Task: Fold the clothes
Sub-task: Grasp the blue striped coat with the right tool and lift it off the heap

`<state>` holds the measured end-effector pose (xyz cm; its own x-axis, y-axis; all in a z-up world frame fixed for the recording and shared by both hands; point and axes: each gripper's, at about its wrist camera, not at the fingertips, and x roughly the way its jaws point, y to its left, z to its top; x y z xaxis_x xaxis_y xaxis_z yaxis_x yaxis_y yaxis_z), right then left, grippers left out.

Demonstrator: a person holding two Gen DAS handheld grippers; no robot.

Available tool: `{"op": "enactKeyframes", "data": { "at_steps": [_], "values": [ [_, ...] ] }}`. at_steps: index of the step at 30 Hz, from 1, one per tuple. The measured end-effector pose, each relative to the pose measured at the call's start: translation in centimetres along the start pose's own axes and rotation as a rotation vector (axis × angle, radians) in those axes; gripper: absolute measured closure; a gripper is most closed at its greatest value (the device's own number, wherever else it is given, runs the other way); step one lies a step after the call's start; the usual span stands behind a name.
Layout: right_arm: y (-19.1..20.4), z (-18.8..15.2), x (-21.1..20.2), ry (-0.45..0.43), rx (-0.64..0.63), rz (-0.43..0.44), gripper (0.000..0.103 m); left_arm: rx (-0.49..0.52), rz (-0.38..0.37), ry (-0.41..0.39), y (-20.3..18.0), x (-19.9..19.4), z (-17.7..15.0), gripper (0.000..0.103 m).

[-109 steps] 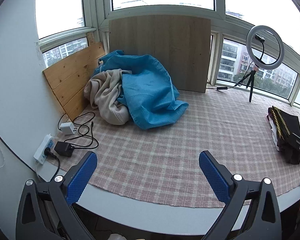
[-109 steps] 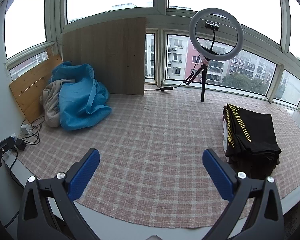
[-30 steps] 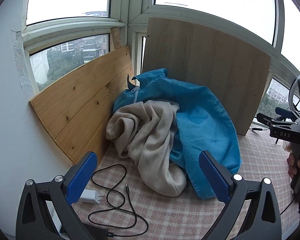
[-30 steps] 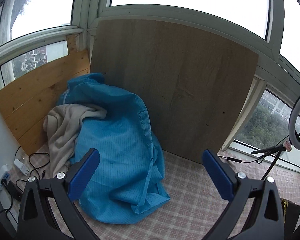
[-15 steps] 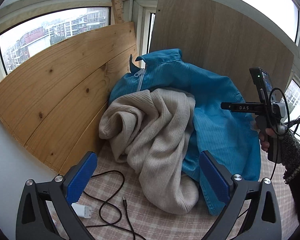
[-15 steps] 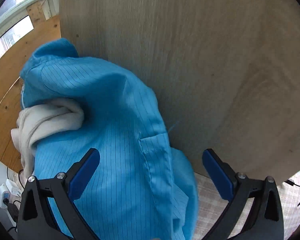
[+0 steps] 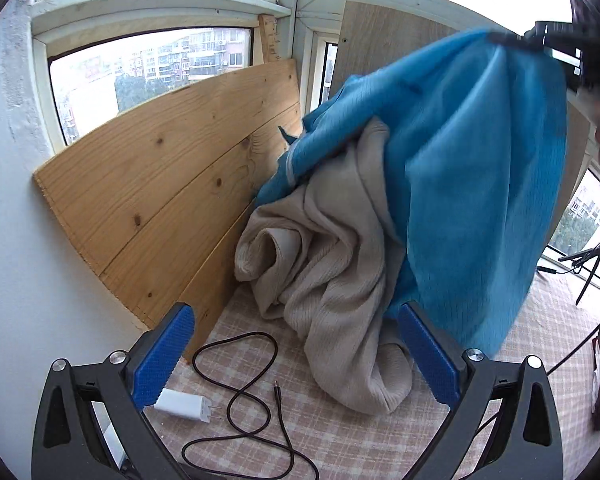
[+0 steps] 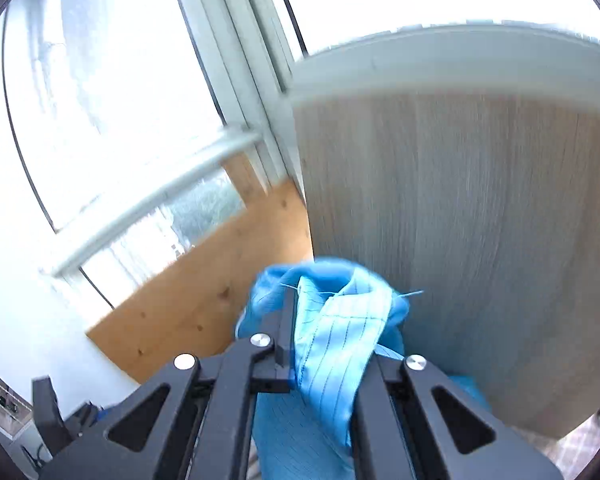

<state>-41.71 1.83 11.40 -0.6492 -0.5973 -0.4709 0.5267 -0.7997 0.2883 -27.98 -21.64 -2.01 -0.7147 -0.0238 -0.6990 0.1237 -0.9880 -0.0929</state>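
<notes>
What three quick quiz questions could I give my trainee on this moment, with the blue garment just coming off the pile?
1. True or false: the right tool is shut on the blue garment.
2. What is the left tool doing? A) gripping the beige sweater B) open, holding nothing C) pinching the black cable
3. Fill in: the beige sweater rests on the checked ____, against the pine board.

Key
1. True; blue cloth is bunched between its fingers.
2. B; its blue pads stand wide apart above the black cable and white charger.
3. cloth.
</notes>
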Motion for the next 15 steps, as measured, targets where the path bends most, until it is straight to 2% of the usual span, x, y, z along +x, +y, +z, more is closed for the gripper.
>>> {"op": "enactKeyframes", "data": {
  "at_steps": [4, 7, 11, 15],
  "values": [
    [4.1, 6.8, -10.4, -0.231, -0.049, -0.037, 0.101, 0.000, 0.007, -0.045, 0.8, -2.9, -0.2, 0.001],
    [7.1, 12.0, -18.2, -0.404, -0.086, -0.065, 0.101, -0.002, -0.015, -0.077, 1.4, -5.1, -0.1, 0.001],
    [9.1, 12.5, -31.0, -0.558, -0.133, -0.153, 0.101, 0.044, -0.035, -0.116, 0.9, -7.5, 0.2, 0.001],
    [10.4, 9.9, -41.8, -0.611, -0.140, -0.236, 0.101, 0.107, -0.088, -0.152, -0.9, -9.7, 0.4, 0.001]
  ]
}}
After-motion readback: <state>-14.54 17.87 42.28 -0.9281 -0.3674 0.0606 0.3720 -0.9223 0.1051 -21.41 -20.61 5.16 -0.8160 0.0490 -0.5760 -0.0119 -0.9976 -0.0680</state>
